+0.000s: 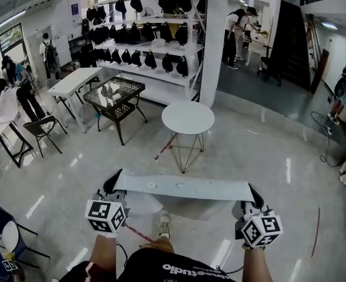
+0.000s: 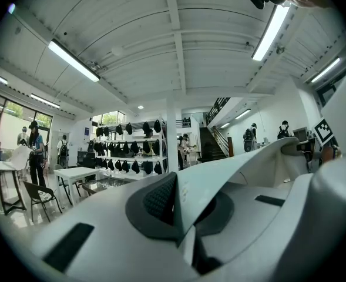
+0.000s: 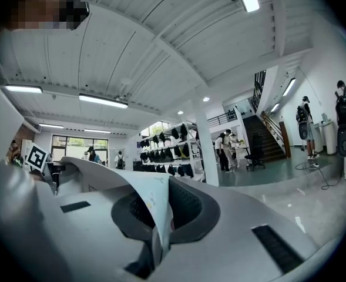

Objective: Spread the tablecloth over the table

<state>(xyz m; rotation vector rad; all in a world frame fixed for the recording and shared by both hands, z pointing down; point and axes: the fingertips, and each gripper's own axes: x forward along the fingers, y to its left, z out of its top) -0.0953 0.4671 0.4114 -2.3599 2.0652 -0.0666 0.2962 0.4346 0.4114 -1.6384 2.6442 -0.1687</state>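
A pale grey-white tablecloth (image 1: 181,188) hangs stretched in the air between my two grippers, its top edge taut and level. My left gripper (image 1: 113,184) is shut on the cloth's left corner (image 2: 219,184), pinched between the dark pads. My right gripper (image 1: 254,194) is shut on the right corner (image 3: 152,201) in the same way. Both grippers point level, toward the round white table (image 1: 188,117) on thin metal legs, which stands a step ahead on the glossy floor, with nothing on it. The cloth's lower part droops out of sight behind the top edge.
A dark mesh-top table (image 1: 114,94) and a long white table (image 1: 73,81) stand ahead to the left, with folding chairs (image 1: 42,128) beyond. Shelves of black bags (image 1: 143,46) and a white pillar (image 1: 214,40) are behind. A red stick (image 1: 164,148) lies near the round table. People stand far off.
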